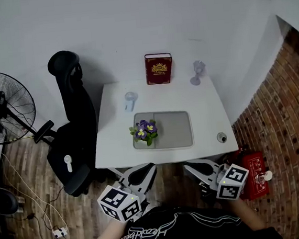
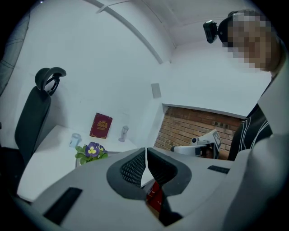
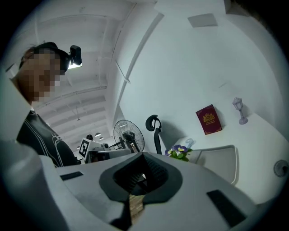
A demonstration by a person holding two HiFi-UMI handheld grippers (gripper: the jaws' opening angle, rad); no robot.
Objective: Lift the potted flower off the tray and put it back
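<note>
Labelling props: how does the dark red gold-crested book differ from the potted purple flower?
The dark red book stands upright at the white table's back edge, off the grey tray; the potted purple flower sits in the tray's near left corner. The book is flat-sided, the flower bushy. Neither is held.

potted flower [image 1: 144,132]: purple, yellow centres, green leaves
tray [image 1: 174,129]: grey
book [image 1: 159,68]: dark red, gold emblem
table [image 1: 206,111]: white
chair [image 1: 76,123]: black

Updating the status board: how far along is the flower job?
Done: can't tell; potted flower stands at the left end of the tray, which fits unstarted or finished. In hand: nothing; left gripper and right gripper are shut, empty, short of the table. Left: if unstarted, everything.
</note>
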